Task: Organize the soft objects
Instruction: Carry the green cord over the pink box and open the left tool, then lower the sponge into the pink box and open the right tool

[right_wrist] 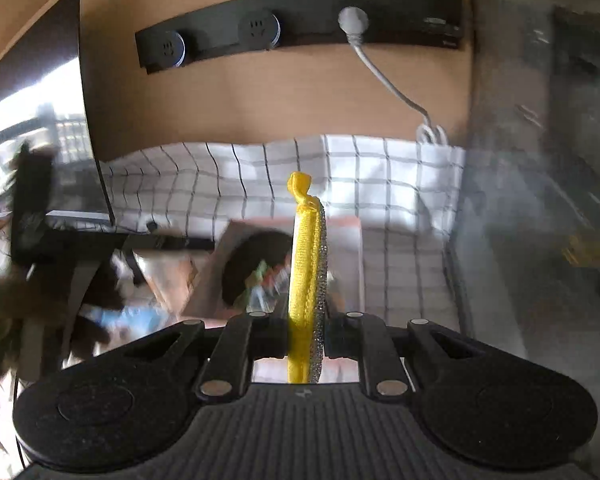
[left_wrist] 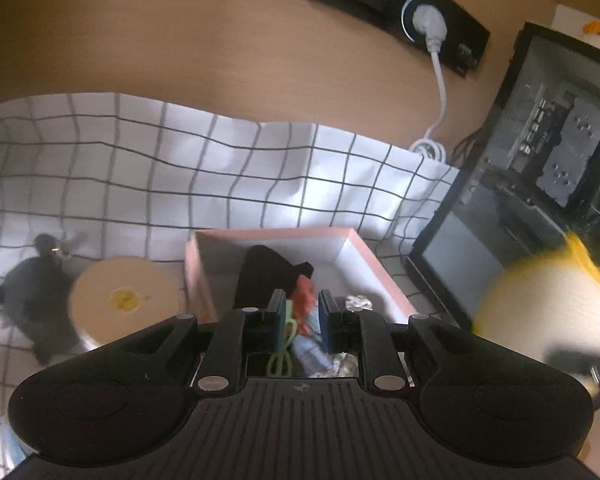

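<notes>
My right claw (right_wrist: 306,320) is pinched on a yellow scrubber pad (right_wrist: 305,280) with a glittery silver face, holding it edge-on above the pink box (right_wrist: 350,236), which sits on the checked cloth (right_wrist: 380,176) over the table. My left claw (left_wrist: 299,312) hangs low inside the same box (left_wrist: 364,256), its fingers (left_wrist: 275,312) set narrowly apart around a red and blue bundle (left_wrist: 306,300); whether they actually press it I cannot tell. A black cloth (left_wrist: 260,276) lies in the box. A round beige sponge (left_wrist: 126,300) rests just left of it.
</notes>
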`<action>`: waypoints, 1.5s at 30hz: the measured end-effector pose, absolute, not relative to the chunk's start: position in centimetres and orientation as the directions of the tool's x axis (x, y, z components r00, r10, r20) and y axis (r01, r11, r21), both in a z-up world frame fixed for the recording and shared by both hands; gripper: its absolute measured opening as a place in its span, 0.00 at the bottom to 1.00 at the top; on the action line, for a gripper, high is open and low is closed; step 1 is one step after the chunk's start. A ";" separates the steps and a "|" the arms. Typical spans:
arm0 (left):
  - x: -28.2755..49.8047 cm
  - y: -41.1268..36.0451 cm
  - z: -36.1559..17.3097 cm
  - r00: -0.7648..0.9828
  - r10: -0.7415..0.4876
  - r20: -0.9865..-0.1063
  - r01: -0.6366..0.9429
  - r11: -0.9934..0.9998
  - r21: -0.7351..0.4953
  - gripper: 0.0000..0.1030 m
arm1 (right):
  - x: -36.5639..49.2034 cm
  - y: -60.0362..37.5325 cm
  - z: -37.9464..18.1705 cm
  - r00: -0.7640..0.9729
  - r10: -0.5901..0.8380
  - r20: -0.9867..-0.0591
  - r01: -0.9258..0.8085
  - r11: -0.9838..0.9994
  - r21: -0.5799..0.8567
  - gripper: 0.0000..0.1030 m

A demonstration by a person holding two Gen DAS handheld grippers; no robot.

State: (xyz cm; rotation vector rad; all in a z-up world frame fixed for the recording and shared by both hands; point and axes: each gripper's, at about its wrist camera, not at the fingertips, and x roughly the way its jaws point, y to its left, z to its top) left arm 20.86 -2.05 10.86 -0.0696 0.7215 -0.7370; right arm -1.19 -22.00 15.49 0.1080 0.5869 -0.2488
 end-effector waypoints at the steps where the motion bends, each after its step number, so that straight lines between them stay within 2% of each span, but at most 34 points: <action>1: 20.7 -1.5 11.2 0.519 -0.630 -0.577 0.585 0.755 -0.298 0.19 | 0.0 -22.4 15.7 0.811 -0.181 -0.556 0.249 0.967 0.048 0.14; 6: 17.5 2.4 11.6 0.476 -0.666 -0.574 0.590 0.726 -0.353 0.19 | 6.7 -23.7 15.6 0.825 -0.035 -0.564 0.173 0.966 0.193 0.14; 12: 13.6 6.9 9.8 0.476 -0.603 -0.640 0.524 0.779 -0.344 0.19 | 14.9 -25.3 9.7 0.717 0.199 -0.668 0.174 0.877 0.447 0.14; 17: 12.4 11.0 8.3 0.571 -0.368 -0.734 0.341 0.919 -0.196 0.19 | 17.4 -25.7 5.2 0.625 0.123 -0.771 0.251 0.903 0.348 0.14; 21: 12.5 12.6 7.6 0.616 -0.191 -0.765 0.223 0.973 -0.064 0.19 | 16.2 -26.4 5.3 0.643 0.093 -0.760 0.258 0.908 0.329 0.16; 23: 12.7 12.9 7.4 0.613 -0.155 -0.775 0.197 0.980 -0.040 0.19 | 15.5 -25.8 6.4 0.657 0.033 -0.753 0.251 0.932 0.260 0.23; 26: 12.8 13.0 7.4 0.611 -0.157 -0.776 0.202 0.979 -0.039 0.19 | 14.5 -24.8 8.1 0.676 -0.087 -0.732 0.253 0.960 0.119 0.33; 29: 12.6 12.9 7.6 0.610 -0.169 -0.774 0.219 0.975 -0.041 0.19 | 13.5 -23.9 9.5 0.707 -0.214 -0.674 0.257 0.966 -0.038 0.36; 31: 12.5 12.7 7.7 0.609 -0.175 -0.774 0.226 0.973 -0.043 0.19 | 13.4 -23.0 9.8 0.728 -0.251 -0.638 0.240 0.965 -0.106 0.36; 33: 12.3 12.8 7.6 0.608 -0.180 -0.774 0.228 0.973 -0.048 0.19 | 14.3 -22.6 9.4 0.723 -0.219 -0.655 0.207 0.974 -0.098 0.36; 37: 12.2 14.0 7.1 0.602 -0.200 -0.773 0.241 0.968 -0.062 0.19 | 16.7 -23.7 6.6 0.640 -0.167 -0.750 0.232 0.973 -0.019 0.35; 40: 11.7 15.2 6.7 0.592 -0.199 -0.781 0.270 0.962 -0.041 0.19 | 16.8 -24.3 6.1 0.646 -0.141 -0.750 0.249 0.968 0.033 0.35; 45: 11.8 15.4 6.5 0.580 -0.258 -0.773 0.365 0.930 -0.037 0.19 | 15.3 -23.5 7.4 0.658 -0.168 -0.734 0.249 0.969 0.001 0.35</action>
